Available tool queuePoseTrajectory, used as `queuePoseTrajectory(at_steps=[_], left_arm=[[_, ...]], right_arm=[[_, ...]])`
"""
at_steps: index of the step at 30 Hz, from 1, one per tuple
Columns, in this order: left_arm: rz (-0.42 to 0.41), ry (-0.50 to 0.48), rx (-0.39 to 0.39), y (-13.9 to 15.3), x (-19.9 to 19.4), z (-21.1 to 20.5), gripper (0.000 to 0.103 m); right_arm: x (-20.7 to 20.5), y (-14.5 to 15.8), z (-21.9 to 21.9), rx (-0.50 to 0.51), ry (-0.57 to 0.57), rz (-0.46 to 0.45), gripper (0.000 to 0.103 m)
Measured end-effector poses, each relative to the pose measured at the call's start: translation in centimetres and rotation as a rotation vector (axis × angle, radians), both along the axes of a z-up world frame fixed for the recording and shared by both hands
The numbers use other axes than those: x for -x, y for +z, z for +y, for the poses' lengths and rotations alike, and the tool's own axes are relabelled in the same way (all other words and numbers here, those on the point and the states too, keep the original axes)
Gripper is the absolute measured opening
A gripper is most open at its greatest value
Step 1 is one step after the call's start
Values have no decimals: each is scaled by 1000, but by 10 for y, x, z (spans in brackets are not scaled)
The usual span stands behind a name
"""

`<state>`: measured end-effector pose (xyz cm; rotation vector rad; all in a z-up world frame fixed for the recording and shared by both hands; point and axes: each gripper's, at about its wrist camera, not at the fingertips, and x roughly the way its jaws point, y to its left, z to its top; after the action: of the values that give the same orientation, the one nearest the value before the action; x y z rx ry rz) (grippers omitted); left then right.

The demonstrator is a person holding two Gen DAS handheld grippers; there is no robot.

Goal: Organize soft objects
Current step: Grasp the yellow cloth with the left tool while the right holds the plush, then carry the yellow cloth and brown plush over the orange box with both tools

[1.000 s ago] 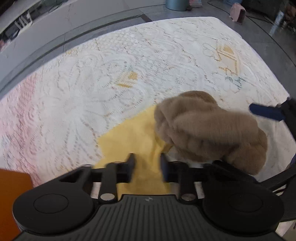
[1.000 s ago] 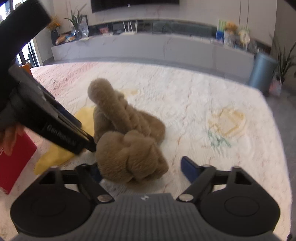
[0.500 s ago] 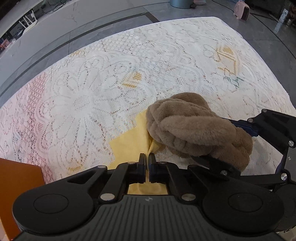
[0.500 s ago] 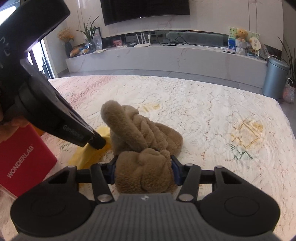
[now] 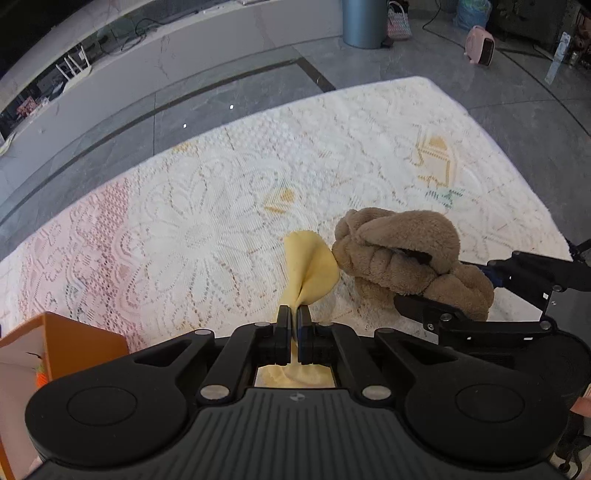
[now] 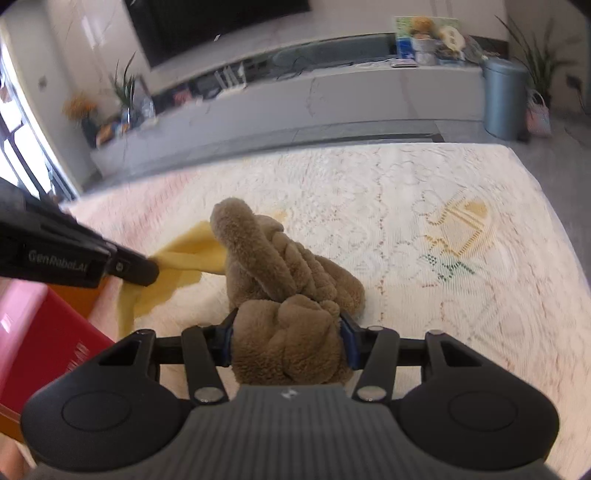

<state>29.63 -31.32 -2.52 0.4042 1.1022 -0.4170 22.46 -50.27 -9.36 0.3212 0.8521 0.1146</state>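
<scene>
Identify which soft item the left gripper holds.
The thin yellow cloth, pinched in the left gripper; the bulky brown plush item sits in the right gripper.

We saw a grey tiled floor (image 5: 221, 96), a long pale console (image 6: 332, 92), a dark television (image 6: 207, 26) and a grey bin (image 6: 504, 98).

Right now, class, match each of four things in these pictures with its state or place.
Things:
1. yellow cloth
2. brown plush item
3. orange box
4. grey bin

States or places:
A. on the floor beyond the lace cover
B. pinched by the left gripper
C. squeezed by the right gripper
D. standing open at the near left edge

Pairs: 1-B, 2-C, 3-D, 4-A
</scene>
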Motion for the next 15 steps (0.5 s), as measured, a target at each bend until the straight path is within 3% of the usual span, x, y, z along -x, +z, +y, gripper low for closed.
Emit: queuePoseTrajectory(at_steps=[3,5,7,12,15], left_arm=[[16,3,78,18,4,10,3],[33,-4,132,30,7,18,3],[8,-13,137,43,12,27,3],[-27,4,173,78,23,64,3],[-42,28,253,105,28,99,3]], right_arm=[[8,11,-5,-81,-26,-7,52],[13,25,0,-32,-41,9,52],[19,45,7,8,-69,-14,52],[38,90,27,-49,-69,-85,52],[41,113,49,-66,-45,-94,52]])
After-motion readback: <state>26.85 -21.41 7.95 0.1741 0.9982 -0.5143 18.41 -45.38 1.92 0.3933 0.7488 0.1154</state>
